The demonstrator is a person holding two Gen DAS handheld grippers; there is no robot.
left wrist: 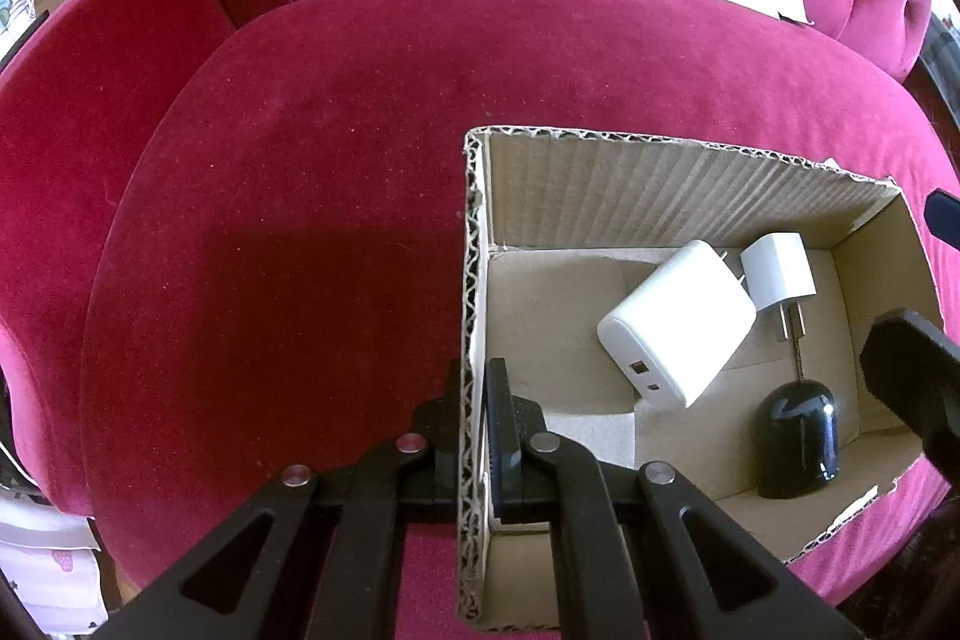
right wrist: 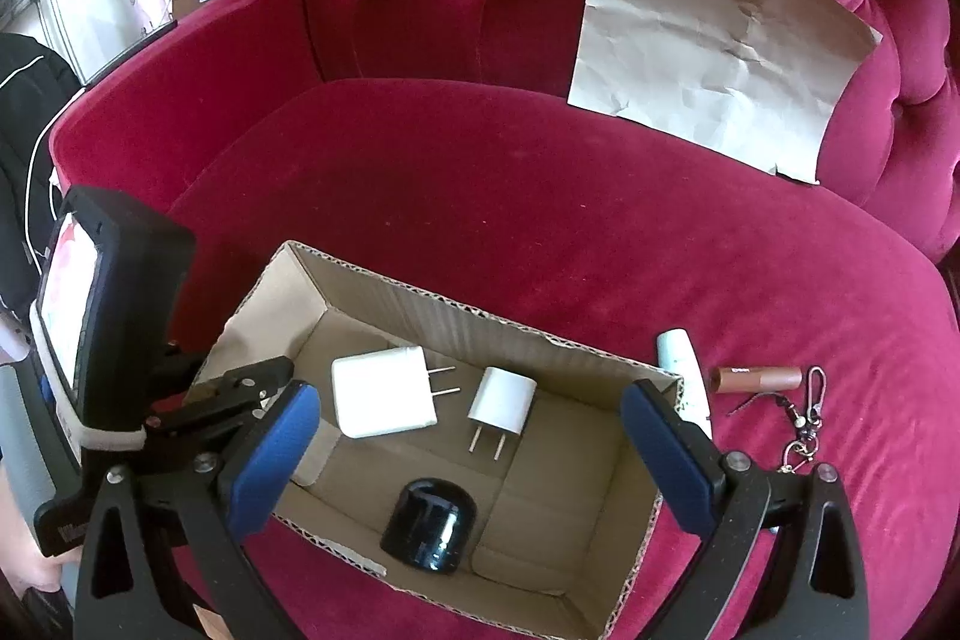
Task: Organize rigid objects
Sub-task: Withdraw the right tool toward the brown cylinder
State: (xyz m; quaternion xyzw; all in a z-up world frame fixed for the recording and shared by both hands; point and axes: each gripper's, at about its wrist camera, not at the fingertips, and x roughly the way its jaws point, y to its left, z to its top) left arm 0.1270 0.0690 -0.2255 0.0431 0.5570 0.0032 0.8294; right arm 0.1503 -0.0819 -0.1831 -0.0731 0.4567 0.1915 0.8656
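Note:
An open cardboard box (left wrist: 660, 142) sits on a red velvet sofa seat. My left gripper (left wrist: 477, 376) is shut on the box's left wall, with one finger outside and one inside. In the box lie a large white charger (left wrist: 678, 322), a small white plug charger (left wrist: 777, 268) and a black rounded object (left wrist: 795, 442). In the right wrist view, my right gripper (right wrist: 471, 400) hangs open above the box (right wrist: 480, 316), holding nothing. Under it are the large charger (right wrist: 384, 400), the small charger (right wrist: 501, 397) and the black object (right wrist: 429, 532). The left gripper (right wrist: 273, 373) clamps the box's left wall.
Right of the box, a white tube (right wrist: 681, 364) and a brown cylinder (right wrist: 756, 379) on a key clip lie on the seat. A creased sheet of paper (right wrist: 714, 40) leans on the tufted backrest. A person's hand (right wrist: 24, 568) shows at the lower left.

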